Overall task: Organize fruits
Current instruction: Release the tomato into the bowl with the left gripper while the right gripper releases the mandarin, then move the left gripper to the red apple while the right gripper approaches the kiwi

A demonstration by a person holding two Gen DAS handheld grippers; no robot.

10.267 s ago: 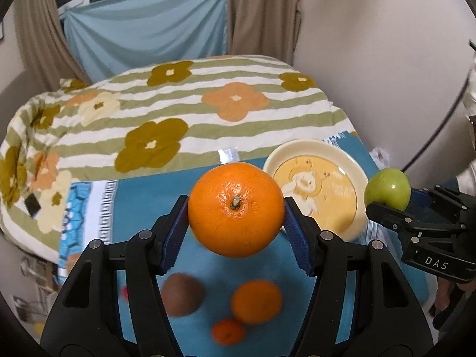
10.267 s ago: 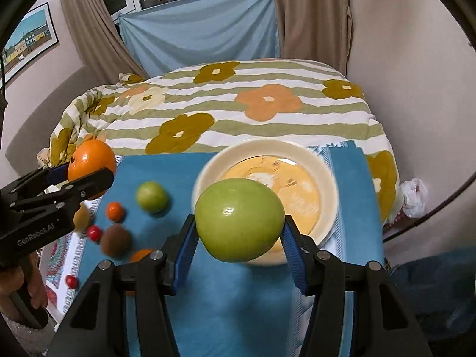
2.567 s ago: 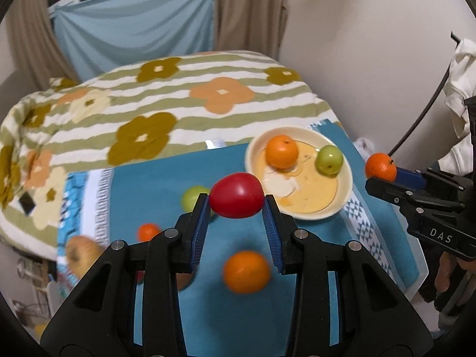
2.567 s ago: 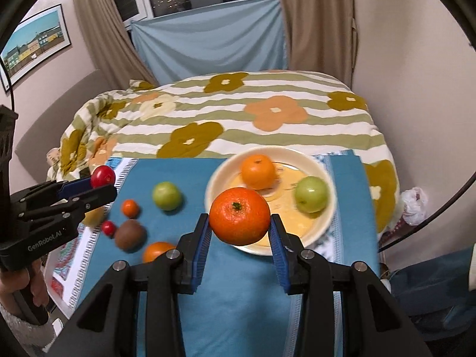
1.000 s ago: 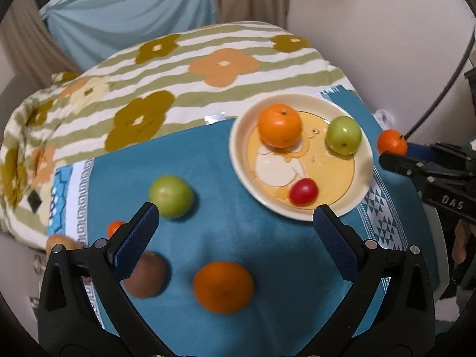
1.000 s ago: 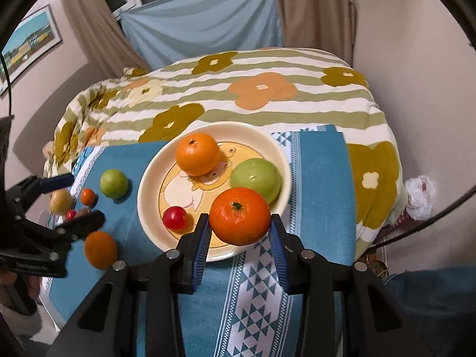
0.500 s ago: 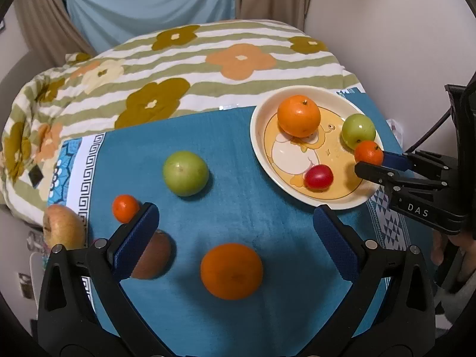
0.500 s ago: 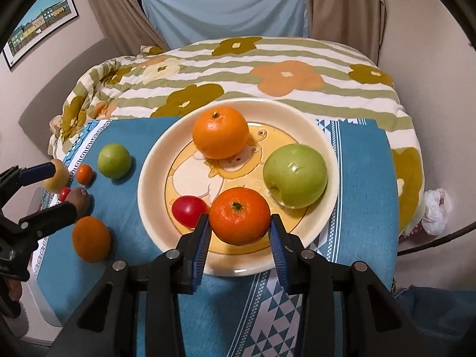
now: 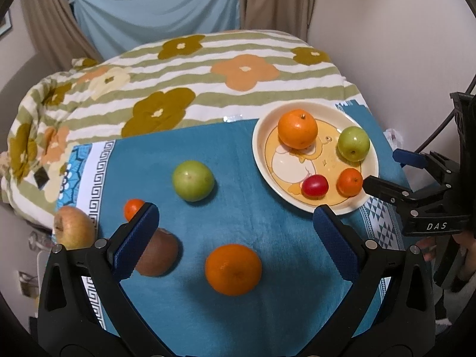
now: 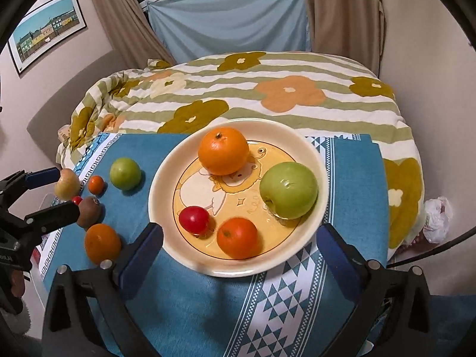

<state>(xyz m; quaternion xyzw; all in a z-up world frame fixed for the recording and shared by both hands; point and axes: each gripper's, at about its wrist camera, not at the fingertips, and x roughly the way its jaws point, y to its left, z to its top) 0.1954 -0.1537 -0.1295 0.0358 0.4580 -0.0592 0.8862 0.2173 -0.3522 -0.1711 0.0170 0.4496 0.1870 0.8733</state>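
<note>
Right gripper (image 10: pixel 239 239): jaws just sprung wide apart, nothing pressed between the blue pads (image 10: pixel 142 248), poised over the near rim of the plate (image 10: pixel 166 175). Directly ahead, resting free on the plate, small mandarin (image 10: pixel 237 238), clear of both pads. Beside it to the left, red cherry tomato (image 10: pixel 194 219); farther back, large orange (image 10: pixel 223 150) and green apple (image 10: pixel 288 189) (all four within the rim, on the cartoon print).

Left gripper (image 9: pixel 236 226): jaws likewise spread, empty, held above the teal towel (image 9: pixel 267 238). Between and below its pads, loose orange (image 9: pixel 233 269) lying on the towel. Partly hidden behind the left pad, brown kiwi (image 9: pixel 157 255) and a tiny orange fruit (image 9: pixel 133 208). Farther out, pale green fruit (image 9: pixel 193 180) near mid-towel; yellowish apple (image 9: pixel 70 228) at the towel's left border. Small red fruit (image 10: pixel 76 200) just beside the kiwi, seen from the right wrist only.

Plate near the towel's far right corner, towel spread over a floral striped blanket (image 9: pixel 178 89). Behind, light blue sheet (image 10: pixel 232 17) between beige curtains (image 10: pixel 339 9); framed picture (image 10: pixel 44 26) on the left wall.
</note>
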